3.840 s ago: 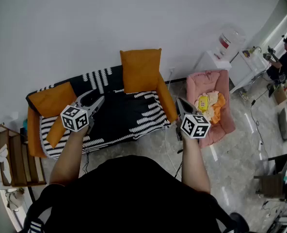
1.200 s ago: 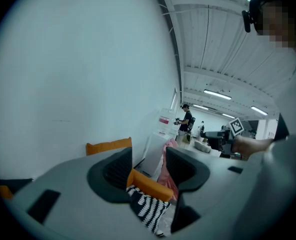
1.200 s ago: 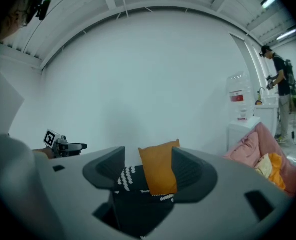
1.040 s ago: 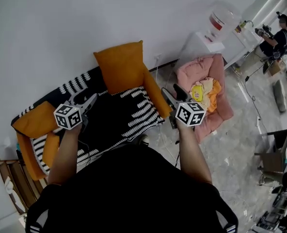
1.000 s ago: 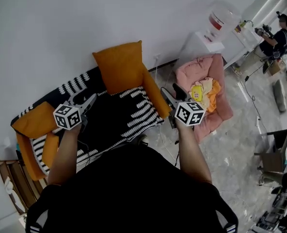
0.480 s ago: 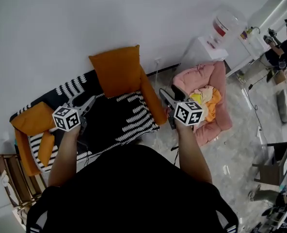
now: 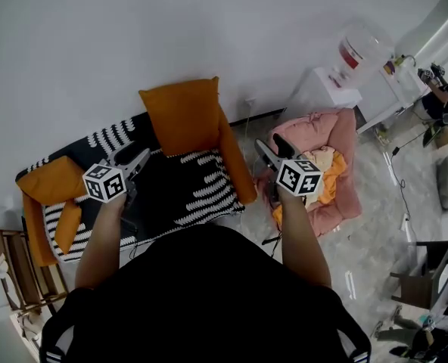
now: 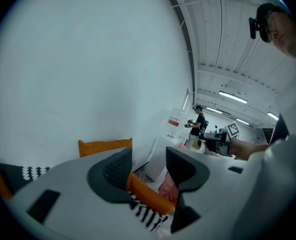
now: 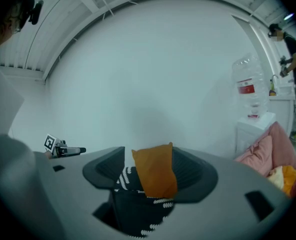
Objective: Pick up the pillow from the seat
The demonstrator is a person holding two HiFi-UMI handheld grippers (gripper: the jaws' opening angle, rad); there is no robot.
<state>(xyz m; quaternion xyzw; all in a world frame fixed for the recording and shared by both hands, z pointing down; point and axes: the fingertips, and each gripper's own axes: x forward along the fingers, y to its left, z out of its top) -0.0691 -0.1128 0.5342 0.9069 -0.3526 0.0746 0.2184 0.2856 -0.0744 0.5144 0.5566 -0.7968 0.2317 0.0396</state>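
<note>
White wall [image 7: 133, 29]; glossy marble floor [image 7: 375, 225]; pink armchair [image 7: 337, 127]; water dispenser [image 7: 358, 51] beside it.

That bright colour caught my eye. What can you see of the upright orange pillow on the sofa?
The pillow is plain orange, roughly square with pointed corners, in soft-looking fabric. It stands upright at the right end of the black-and-white sofa, against the white wall, beside an orange armrest. Nothing grips it.
</note>
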